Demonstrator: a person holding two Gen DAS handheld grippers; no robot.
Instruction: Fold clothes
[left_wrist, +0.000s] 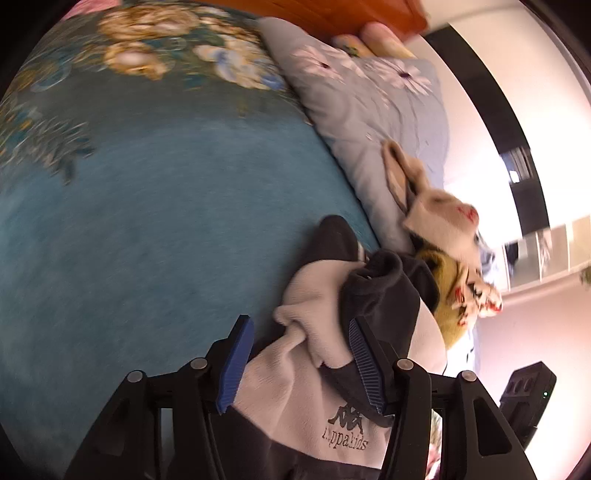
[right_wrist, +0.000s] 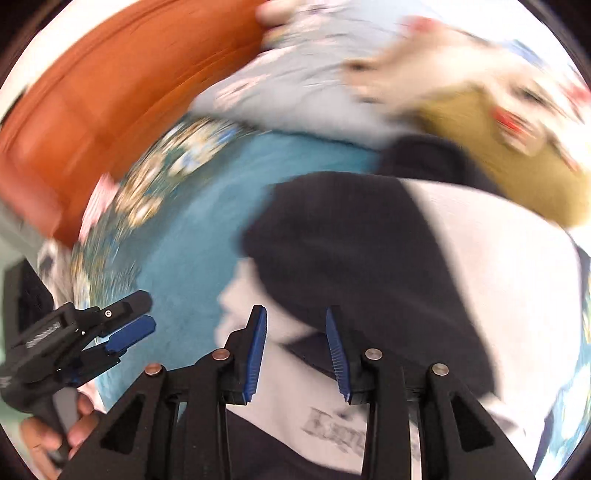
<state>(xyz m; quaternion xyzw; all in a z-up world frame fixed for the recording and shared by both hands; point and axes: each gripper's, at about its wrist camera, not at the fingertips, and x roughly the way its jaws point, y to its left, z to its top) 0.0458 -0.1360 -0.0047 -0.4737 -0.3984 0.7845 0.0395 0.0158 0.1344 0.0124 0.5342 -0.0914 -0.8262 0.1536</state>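
Left of the crumpled grey-and-black fleece garment (left_wrist: 317, 369) on the teal floral bedspread (left_wrist: 147, 221), the left gripper (left_wrist: 295, 365) hangs with jaws parted over loose fleece. The right gripper (right_wrist: 295, 354) is likewise unclenched, gripping nothing. Judged: laying-out step; next, pinch an edge and spread it flat.

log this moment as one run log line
task: fold clothes | left gripper: open over fleece | right gripper: open over fleece | fleece: crumpled on bedspread | fold: not done
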